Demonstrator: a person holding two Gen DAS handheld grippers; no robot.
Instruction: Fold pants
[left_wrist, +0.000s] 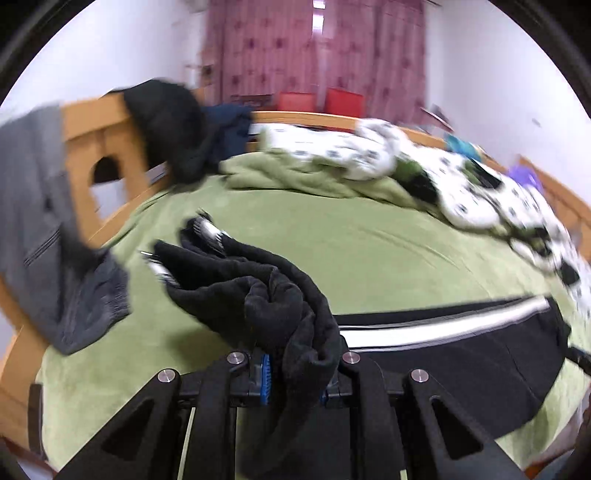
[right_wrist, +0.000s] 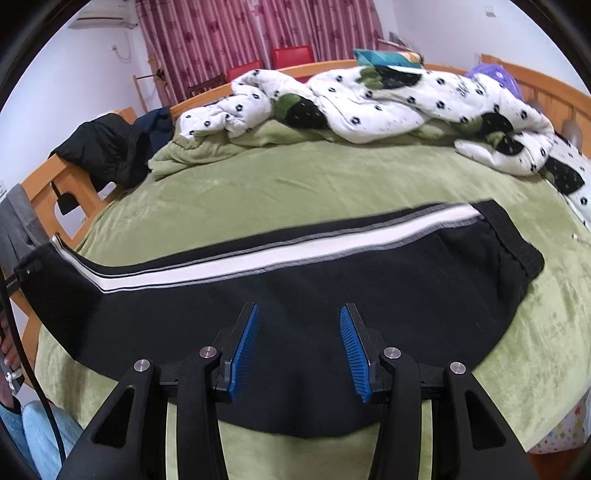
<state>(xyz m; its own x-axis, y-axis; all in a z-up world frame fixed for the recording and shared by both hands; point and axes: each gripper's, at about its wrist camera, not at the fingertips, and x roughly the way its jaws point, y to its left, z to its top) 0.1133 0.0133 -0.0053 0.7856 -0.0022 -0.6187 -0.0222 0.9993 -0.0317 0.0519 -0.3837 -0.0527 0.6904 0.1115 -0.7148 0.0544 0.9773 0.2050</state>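
Left gripper (left_wrist: 295, 380), bottom centre, clamped on bunched black pants (left_wrist: 258, 288) leg end, lifted. Right gripper (right_wrist: 299, 354) part open, holding nothing, over pants flat mid-frame on green bed (right_wrist: 295, 177). White quilt (right_wrist: 369, 99) at top.

One pair of black pants (right_wrist: 295, 295), one green blanket (right_wrist: 295, 184), one spotted white quilt (right_wrist: 369, 99), two red chairs (right_wrist: 291, 55).
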